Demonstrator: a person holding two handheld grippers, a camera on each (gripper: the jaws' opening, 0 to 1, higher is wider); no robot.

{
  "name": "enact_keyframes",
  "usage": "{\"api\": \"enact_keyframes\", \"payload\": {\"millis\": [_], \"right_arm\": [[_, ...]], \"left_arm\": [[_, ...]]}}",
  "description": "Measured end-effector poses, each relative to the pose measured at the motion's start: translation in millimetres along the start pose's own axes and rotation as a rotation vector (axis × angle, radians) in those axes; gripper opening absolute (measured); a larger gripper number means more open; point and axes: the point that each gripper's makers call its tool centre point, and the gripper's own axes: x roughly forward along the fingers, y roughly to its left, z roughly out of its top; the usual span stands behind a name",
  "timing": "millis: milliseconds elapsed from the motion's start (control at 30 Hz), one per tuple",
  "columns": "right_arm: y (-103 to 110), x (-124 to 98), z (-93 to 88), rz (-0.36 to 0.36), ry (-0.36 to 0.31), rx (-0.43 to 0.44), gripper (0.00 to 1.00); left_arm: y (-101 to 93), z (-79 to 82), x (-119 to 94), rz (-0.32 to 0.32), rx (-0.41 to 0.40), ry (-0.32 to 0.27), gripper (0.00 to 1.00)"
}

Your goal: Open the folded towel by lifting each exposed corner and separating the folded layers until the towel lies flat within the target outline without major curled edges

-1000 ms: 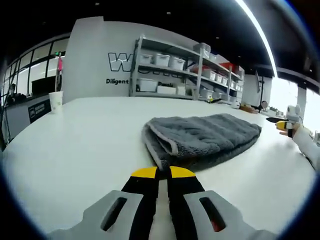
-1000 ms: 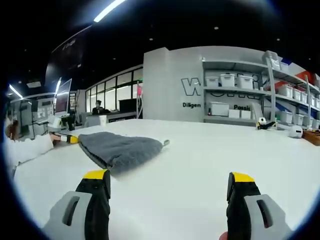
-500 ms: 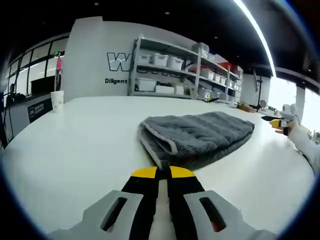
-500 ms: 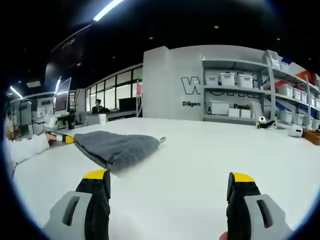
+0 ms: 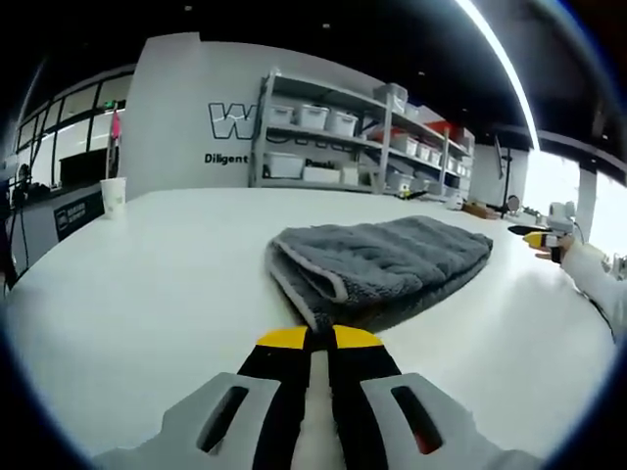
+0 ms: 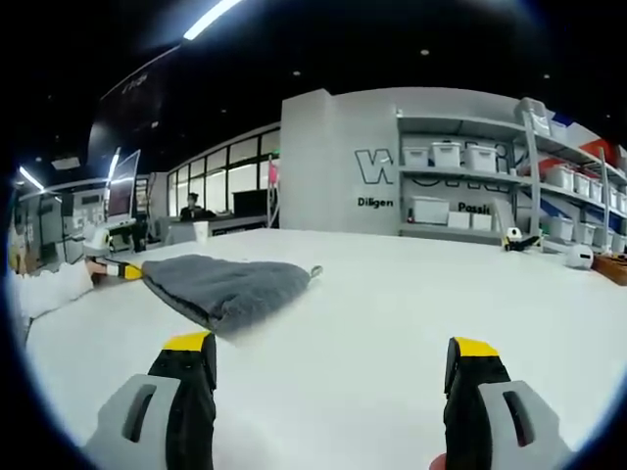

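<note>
On white tabletop (image 5: 127, 284), grey towel (image 5: 382, 262) lies folded, layers stacked, pale-trimmed fold edge facing left gripper (image 5: 319, 339). L gripper sits low just short of that near edge; yellow-tipped jaws pressed together, nothing between them, not touching cloth. R gripper (image 6: 333, 354) jaws wide apart, empty, over bare tabletop, well away from towel (image 6: 225, 284), which lies ahead to its left w/ small tag at one corner. Other gripper's tip + white sleeve (image 5: 602, 284) at far side of towel. Paper cup (image 5: 114, 196) on far tabletop edge; shelves w/ bins (image 5: 353, 147) behind.
</note>
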Motion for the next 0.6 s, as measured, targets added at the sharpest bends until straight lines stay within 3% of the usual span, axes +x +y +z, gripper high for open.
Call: {"api": "enact_keyframes", "payload": {"millis": [133,300,367,600], "right_arm": [[0.0,0.4,0.0,0.003,0.001,-0.001,0.98],[-1.4,0.8,1.4,0.001,-0.003,-0.005,0.98],[-1.7,1.5,-0.4,-0.001,0.001,-0.007,0.98],[7.0,4.9,-10.0,0.005,0.038,-0.034,0.97]], "left_arm": [[0.3,-1.4,-3.0,0.011,0.027,0.004,0.09],[4.7,2.5,-9.8,0.042,0.046,-0.023,0.25],[5.7,0.6,-10.1,0.054,0.059,-0.007,0.3],[-0.5,10.1,-13.1,0.016,0.047,-0.045,0.51]]}}
